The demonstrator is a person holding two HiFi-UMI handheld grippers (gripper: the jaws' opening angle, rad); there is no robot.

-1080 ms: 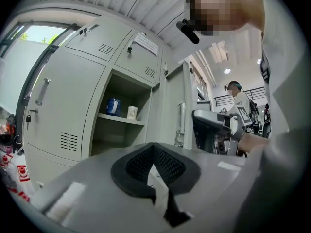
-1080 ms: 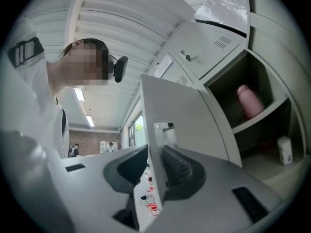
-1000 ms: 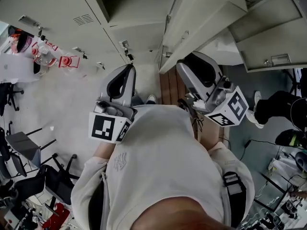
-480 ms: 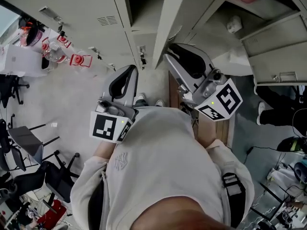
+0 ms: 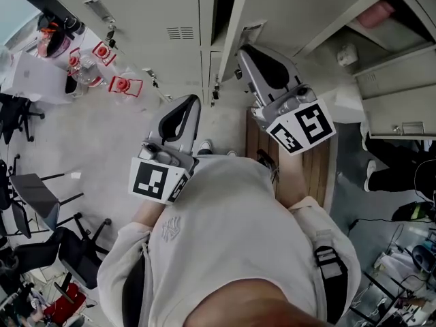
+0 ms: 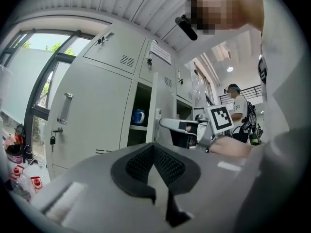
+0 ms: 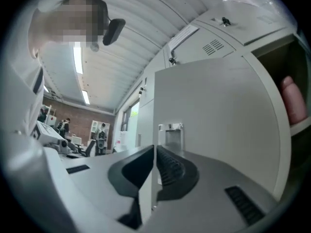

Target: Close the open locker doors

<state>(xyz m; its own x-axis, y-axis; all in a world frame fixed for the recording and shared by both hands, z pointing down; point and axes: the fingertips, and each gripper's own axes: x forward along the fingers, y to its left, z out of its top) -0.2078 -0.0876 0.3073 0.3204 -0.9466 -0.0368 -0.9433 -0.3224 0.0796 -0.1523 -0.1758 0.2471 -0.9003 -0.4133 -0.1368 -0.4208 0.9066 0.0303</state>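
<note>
The right tongs [image 5: 245, 50] are reaching further up-frame than a second ago, pressed together, their tip just beside the edge of the open locker door [image 5: 286, 5] at top centre. The left tongs [image 5: 194, 101] are hovering below-left, also pressed together, gripping nothing.

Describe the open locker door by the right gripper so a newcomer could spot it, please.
On the grey locker bank, find the dark open compartment. The door swung out at its right, by the right gripper, bears a latch plate; doors further left are shut.
</note>
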